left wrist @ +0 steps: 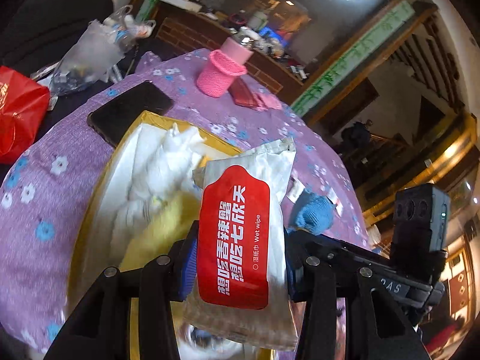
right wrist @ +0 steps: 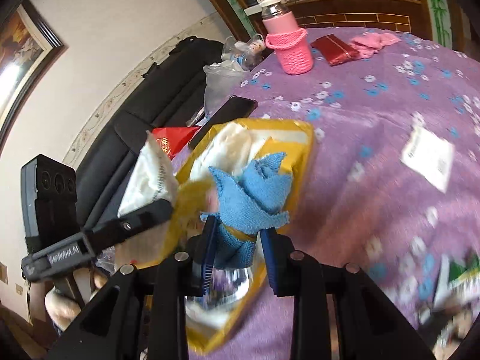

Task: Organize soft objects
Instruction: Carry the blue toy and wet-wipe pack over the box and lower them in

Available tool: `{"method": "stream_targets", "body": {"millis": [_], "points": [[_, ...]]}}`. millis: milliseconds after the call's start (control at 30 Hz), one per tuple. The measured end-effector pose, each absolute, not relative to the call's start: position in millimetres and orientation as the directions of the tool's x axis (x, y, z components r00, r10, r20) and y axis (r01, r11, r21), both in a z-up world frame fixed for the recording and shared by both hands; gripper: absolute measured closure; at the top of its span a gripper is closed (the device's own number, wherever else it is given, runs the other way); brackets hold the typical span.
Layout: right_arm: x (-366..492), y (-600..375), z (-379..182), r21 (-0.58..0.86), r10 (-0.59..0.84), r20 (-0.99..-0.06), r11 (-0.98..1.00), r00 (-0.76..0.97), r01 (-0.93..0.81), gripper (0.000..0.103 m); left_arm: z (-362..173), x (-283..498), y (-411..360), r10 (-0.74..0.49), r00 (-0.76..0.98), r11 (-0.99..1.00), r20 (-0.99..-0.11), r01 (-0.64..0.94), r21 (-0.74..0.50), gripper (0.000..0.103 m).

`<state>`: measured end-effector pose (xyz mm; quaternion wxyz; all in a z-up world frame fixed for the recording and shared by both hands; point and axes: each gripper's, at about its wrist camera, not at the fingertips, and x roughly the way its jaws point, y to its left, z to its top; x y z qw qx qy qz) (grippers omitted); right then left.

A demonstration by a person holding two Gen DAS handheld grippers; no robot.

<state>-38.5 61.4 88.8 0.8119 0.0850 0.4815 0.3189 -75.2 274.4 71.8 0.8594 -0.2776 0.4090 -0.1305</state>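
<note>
My left gripper [left wrist: 240, 265] is shut on a wet wipe pack [left wrist: 240, 234], silver with a red label, held above a yellow box [left wrist: 99, 198] that holds white cloths [left wrist: 162, 168] and something yellow. My right gripper [right wrist: 237, 255] is shut on a rolled blue cloth [right wrist: 255, 192] bound by a yellow band, also hanging over the yellow box [right wrist: 300, 150]. In the right wrist view the left gripper [right wrist: 144, 210] comes in from the left with the wet wipe pack [right wrist: 147, 177]. The blue cloth [left wrist: 313, 213] and the right gripper's body show at the right of the left wrist view.
The box rests on a purple flowered tablecloth [right wrist: 375, 180]. A black phone [left wrist: 129, 111] lies beside the box. Farther back stand a pink bottle in a knitted sleeve [right wrist: 289, 48], a red pouch [right wrist: 334, 49] and pink cloth. A white slip [right wrist: 427, 159] lies right; bags crowd a black sofa [right wrist: 168, 96].
</note>
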Motion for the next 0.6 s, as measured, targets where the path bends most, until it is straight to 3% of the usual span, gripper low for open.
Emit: {"method": "stream_targets", "body": {"millis": [167,233,433,600], "points": [[0.6,93.7,81.4,0.408,0.558,-0.765,0.807,0.322,-0.428,0.075,62.8,-49.9,284.0,-0.39,0.653,0.817,-0.649,-0.08,-0.571,0.051],[14.5,103.0,74.8,0.402,0.544,-0.783,0.813,0.303,-0.421,0.075,57.9,-44.7,287.8,-0.377,0.66,0.809,-0.65,-0.108,-0.578,0.042],[40.2,119.1,60.2,0.413,0.536,-0.804,0.815,0.259,-0.406,0.072,55.8,-43.8,299.8,-0.391,0.695,0.769,-0.603,-0.113,-0.629,0.03],[47.8,126.0,61.8,0.392,0.521,-0.806,0.826,0.282,-0.405,0.059,65.7,-58.3,312.8,-0.372,0.735,0.752,-0.567,-0.12,-0.648,0.022]]}}
